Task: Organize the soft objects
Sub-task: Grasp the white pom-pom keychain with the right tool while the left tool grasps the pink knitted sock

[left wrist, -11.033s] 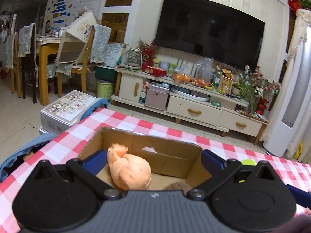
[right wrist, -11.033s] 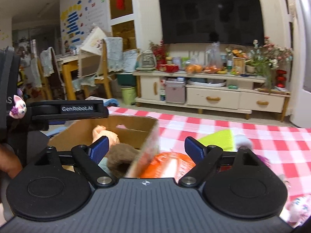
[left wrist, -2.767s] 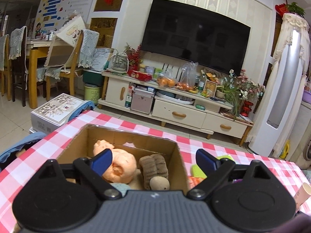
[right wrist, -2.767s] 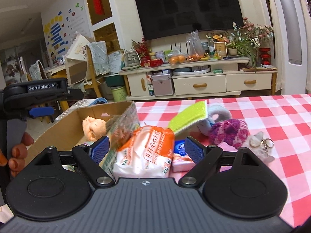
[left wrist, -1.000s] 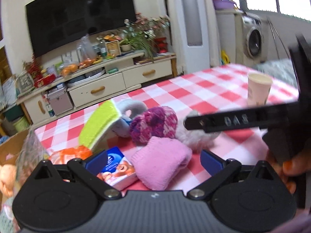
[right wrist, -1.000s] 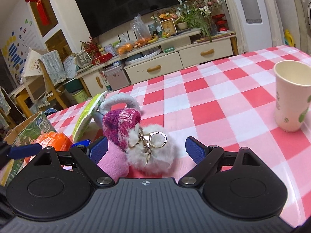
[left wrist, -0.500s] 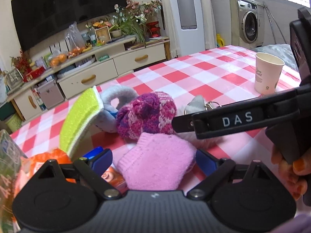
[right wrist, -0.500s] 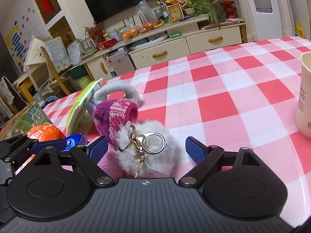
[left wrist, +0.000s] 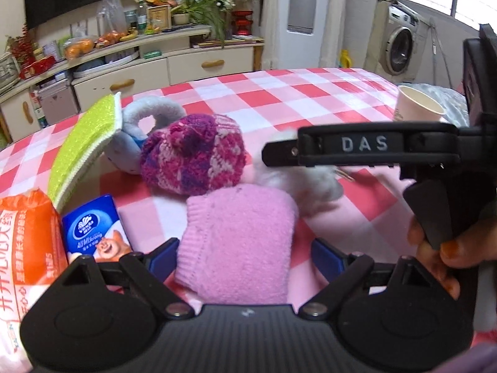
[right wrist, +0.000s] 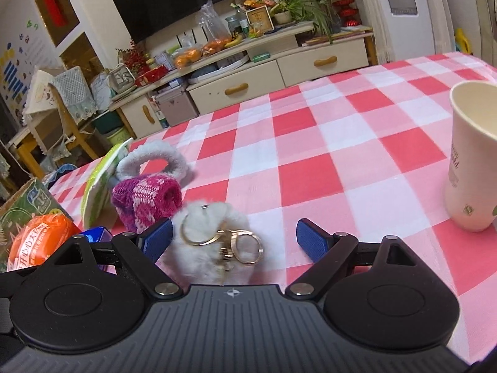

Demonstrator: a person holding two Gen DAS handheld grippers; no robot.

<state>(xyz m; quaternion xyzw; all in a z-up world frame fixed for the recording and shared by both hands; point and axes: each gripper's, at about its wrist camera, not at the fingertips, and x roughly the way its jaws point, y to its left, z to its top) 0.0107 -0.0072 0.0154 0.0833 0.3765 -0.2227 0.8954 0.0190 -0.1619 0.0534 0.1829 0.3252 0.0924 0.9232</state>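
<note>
A pink sock (left wrist: 239, 242) lies on the checked tablecloth between the fingers of my left gripper (left wrist: 243, 256), which is open; the left pad is at the sock's edge and the right pad stands clear of it. Behind the sock sit a purple knitted hat (left wrist: 192, 152) and a white fluffy keychain pompom (left wrist: 298, 177). My right gripper (right wrist: 233, 239) is open around that pompom (right wrist: 211, 217), which lies nearer its left pad, key rings on top. The hat (right wrist: 146, 199) is just to the left.
A green sponge (left wrist: 84, 146), a grey fluffy ring (left wrist: 152, 115), a blue tissue pack (left wrist: 93, 233) and an orange pack (left wrist: 28, 233) lie at the left. A paper cup (right wrist: 472, 161) stands at the right. The cardboard box's corner (right wrist: 21, 205) shows far left. A person's hand (left wrist: 444, 248) holds the right tool.
The left gripper has come down and closer over the pink sock, its jaws a little narrower. The right gripper has moved forward, so the white pompom now lies between its fingers.
</note>
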